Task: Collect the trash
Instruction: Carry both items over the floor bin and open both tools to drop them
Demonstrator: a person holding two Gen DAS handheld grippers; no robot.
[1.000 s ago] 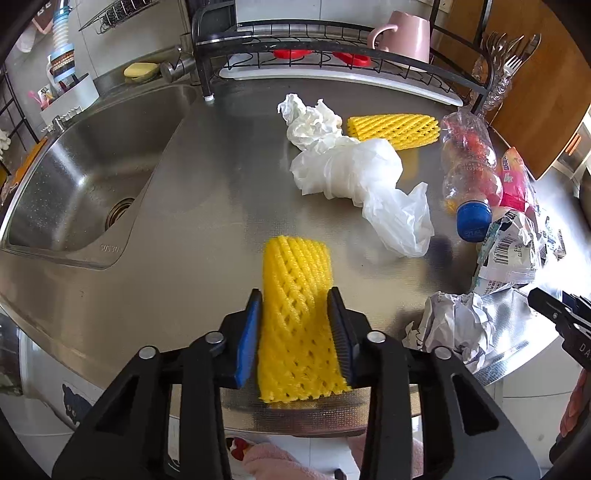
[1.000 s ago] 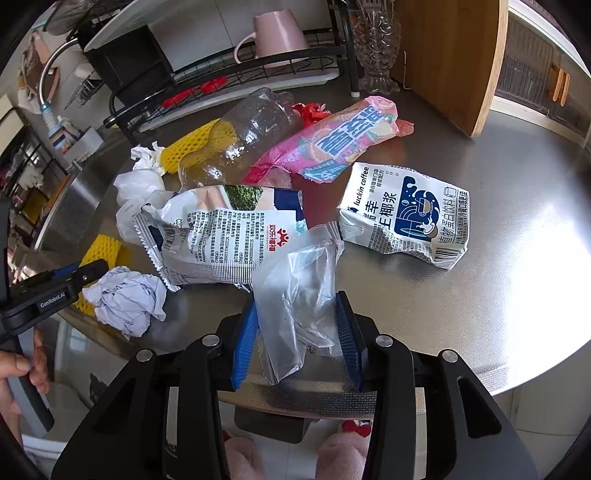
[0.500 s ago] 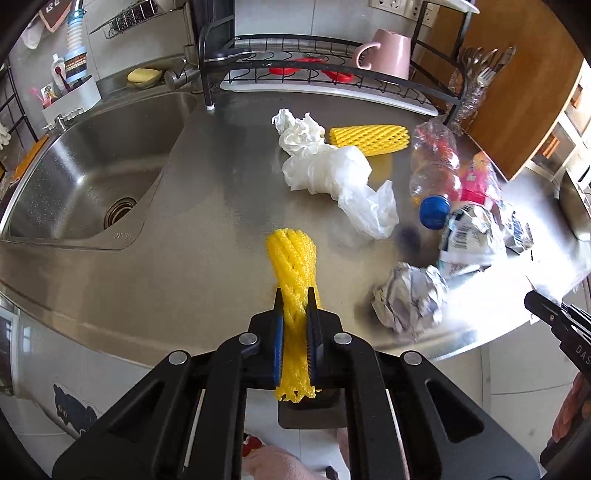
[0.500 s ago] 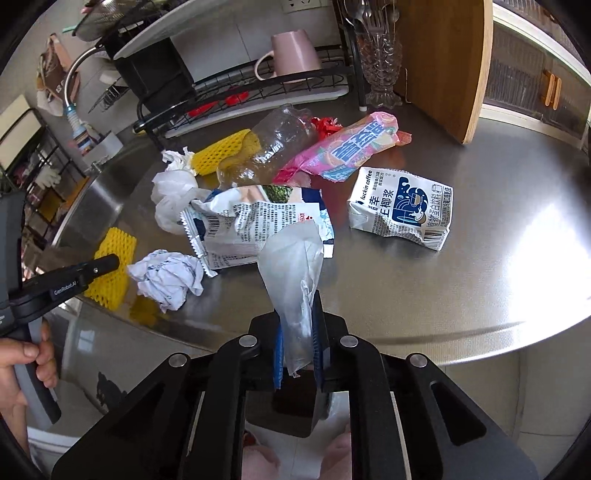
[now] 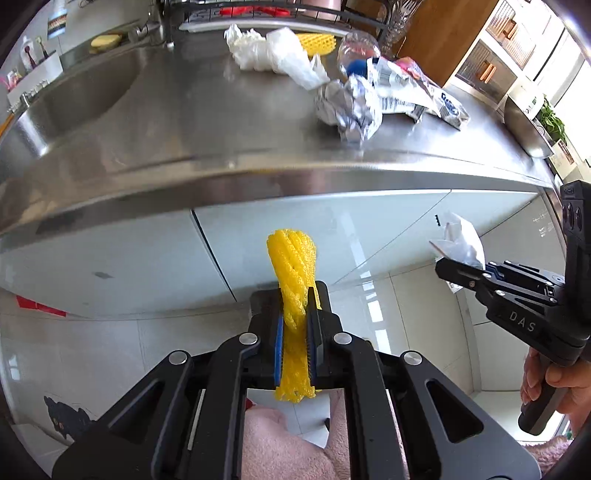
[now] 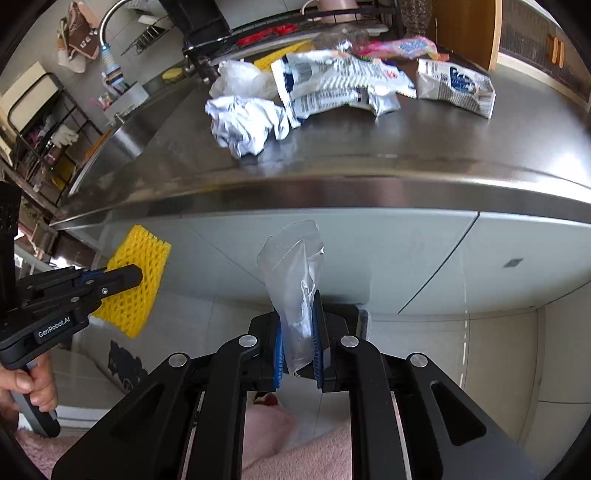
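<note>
My left gripper (image 5: 295, 332) is shut on a yellow foam fruit net (image 5: 293, 266), squeezed narrow between the blue pads and held in front of the cabinet below the counter edge. My right gripper (image 6: 298, 339) is shut on a clear plastic bag (image 6: 293, 266), likewise off the counter. In the right wrist view the left gripper (image 6: 125, 277) shows at the left with the yellow net (image 6: 136, 273). The left wrist view shows the right gripper (image 5: 454, 267) at the right with the bag (image 5: 460, 238). More trash lies on the steel counter (image 5: 184, 122): crumpled paper (image 6: 243, 123), snack wrappers (image 6: 332, 81), a coffee carton (image 6: 458, 86).
White tissue and plastic (image 5: 273, 55), a second yellow net (image 5: 317, 44) and a plastic bottle (image 5: 358, 48) lie farther back. A sink (image 5: 74, 103) is at the left, a dish rack (image 5: 258, 14) behind. White cabinet fronts (image 6: 406, 258) and tiled floor (image 5: 406, 314) lie below the counter edge.
Both grippers closed on their items, lifted them off the counter and drew back past its front edge, dropping lower so the cabinet fronts and floor now fill the view.
</note>
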